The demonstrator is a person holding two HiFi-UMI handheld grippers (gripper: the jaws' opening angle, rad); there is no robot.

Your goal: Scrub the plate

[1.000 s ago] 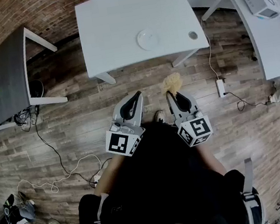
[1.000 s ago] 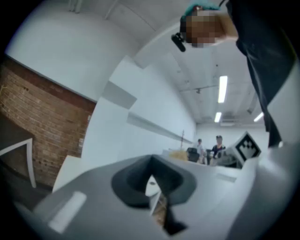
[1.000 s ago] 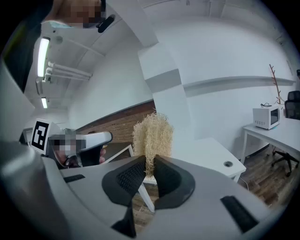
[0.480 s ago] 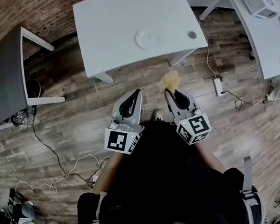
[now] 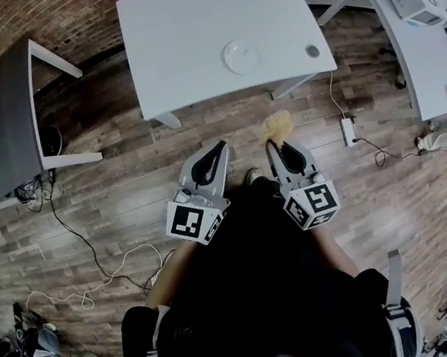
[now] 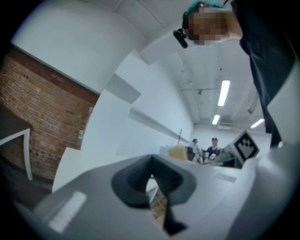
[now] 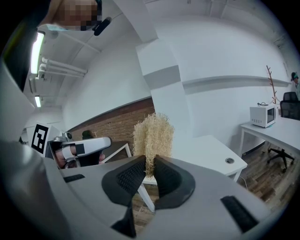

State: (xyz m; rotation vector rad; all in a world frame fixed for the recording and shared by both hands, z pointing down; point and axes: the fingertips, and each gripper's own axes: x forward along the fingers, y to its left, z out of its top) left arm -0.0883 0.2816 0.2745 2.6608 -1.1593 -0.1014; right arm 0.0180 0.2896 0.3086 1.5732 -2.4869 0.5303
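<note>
Straw-coloured scrubber (image 5: pixel 276 126) gripped in right claw (image 5: pixel 276 147); left claw (image 5: pixel 220 147) closed, empty. Plate (image 5: pixel 241 55) lies on white worktop (image 5: pixel 176 38), well ahead of both.

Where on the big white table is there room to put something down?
The white table is bare all along its left half, from the left edge up to the plate. There's a smaller free strip between the plate and the round hole near the right corner. Only the plate's spot is taken.
</note>
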